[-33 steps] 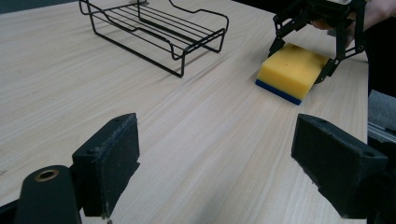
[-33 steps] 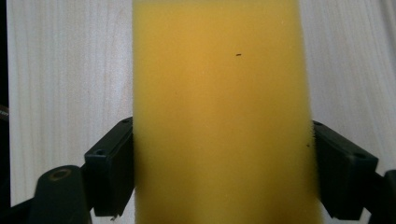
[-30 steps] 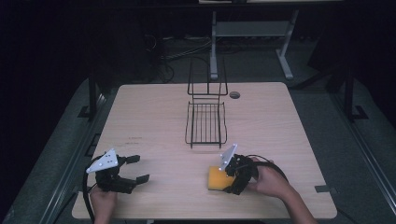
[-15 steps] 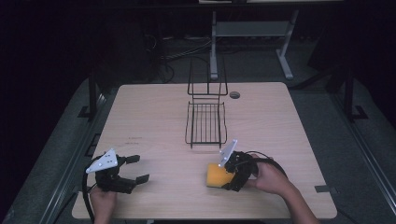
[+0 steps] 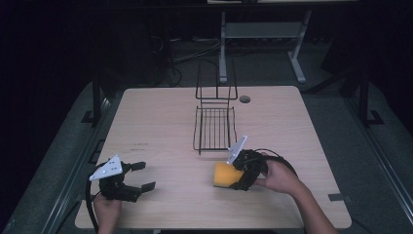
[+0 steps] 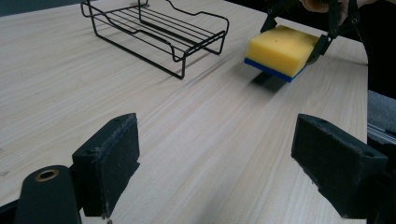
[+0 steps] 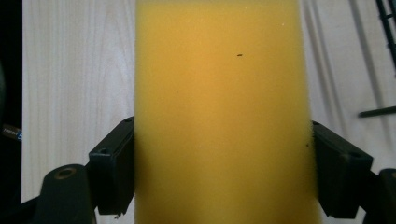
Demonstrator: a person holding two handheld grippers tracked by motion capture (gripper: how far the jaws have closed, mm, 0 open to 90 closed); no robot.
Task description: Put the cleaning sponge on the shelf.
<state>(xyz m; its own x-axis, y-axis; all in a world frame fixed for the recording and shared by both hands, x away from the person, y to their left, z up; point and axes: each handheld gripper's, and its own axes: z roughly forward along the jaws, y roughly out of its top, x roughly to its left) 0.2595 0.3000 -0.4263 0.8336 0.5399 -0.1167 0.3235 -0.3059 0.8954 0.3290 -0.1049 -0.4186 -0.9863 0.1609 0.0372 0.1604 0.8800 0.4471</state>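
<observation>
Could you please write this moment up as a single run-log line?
right tongs: shut on sponge, lifted off table | left tongs: open, holding nothing | wire rack: empty, beyond sponge

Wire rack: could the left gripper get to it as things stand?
Probably yes. The left gripper is open and holds nothing, and bare table lies between it and the wire rack.

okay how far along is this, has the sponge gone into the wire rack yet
Not yet. Done: the right gripper is shut on the yellow sponge and holds it off the table, its shadow showing beneath it in the left gripper view. In hand: carrying it, near the front of the wire rack. Left: if the rack is the goal, setting the sponge inside; the rack holds nothing. The left gripper sits open, holding nothing.
</observation>
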